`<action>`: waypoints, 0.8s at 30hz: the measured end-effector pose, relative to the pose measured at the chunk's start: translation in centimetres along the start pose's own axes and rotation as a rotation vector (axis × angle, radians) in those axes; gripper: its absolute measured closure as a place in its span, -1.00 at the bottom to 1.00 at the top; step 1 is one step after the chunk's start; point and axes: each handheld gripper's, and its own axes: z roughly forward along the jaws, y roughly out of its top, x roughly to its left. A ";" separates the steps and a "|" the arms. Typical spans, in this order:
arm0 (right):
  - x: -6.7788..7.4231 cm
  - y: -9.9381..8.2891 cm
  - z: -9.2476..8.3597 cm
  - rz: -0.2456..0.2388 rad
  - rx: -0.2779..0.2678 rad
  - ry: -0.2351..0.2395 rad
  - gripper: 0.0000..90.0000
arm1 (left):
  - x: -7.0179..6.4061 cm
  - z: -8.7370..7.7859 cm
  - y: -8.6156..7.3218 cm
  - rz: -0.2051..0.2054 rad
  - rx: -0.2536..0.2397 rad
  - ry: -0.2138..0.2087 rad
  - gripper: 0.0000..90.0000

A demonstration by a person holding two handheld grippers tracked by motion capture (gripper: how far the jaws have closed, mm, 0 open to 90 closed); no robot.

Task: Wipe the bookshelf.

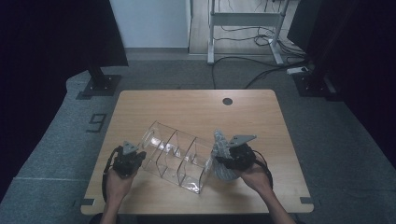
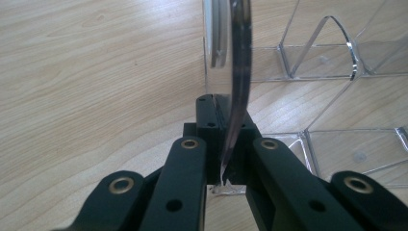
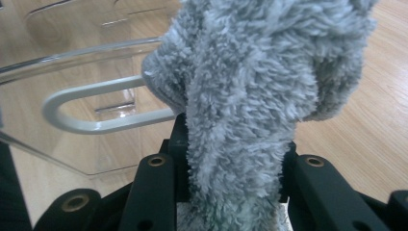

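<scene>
A: Where is the clear organizer [image 1: 175, 156]?
B: Mid-table, tilted; the left gripper [image 2: 225, 144] clamps its thin wall.
A: The right gripper [image 3: 231, 159]?
B: Clamped on a grey cloth [image 3: 250, 96] hiding its jaws.

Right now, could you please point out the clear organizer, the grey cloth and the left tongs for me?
clear organizer [image 1: 180, 156]: high view, on its middle compartment.
grey cloth [image 3: 240, 96]: right gripper view, on its fluffy middle fold.
left tongs [image 2: 226, 144]: left gripper view, between the tips, shut on the organizer's wall.
</scene>
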 end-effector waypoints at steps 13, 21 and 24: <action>1.9 -0.4 -0.8 -0.017 -0.017 0.045 0.44 | -0.3 -0.1 0.1 -0.014 0.014 0.019 0.94; 3.8 -0.6 -1.2 -0.048 -0.016 0.077 0.43 | -0.3 -0.1 0.1 -0.016 0.014 0.020 0.94; 4.5 -0.8 -1.3 -0.056 -0.018 0.094 0.43 | -0.3 -0.1 0.1 -0.017 0.016 0.021 0.94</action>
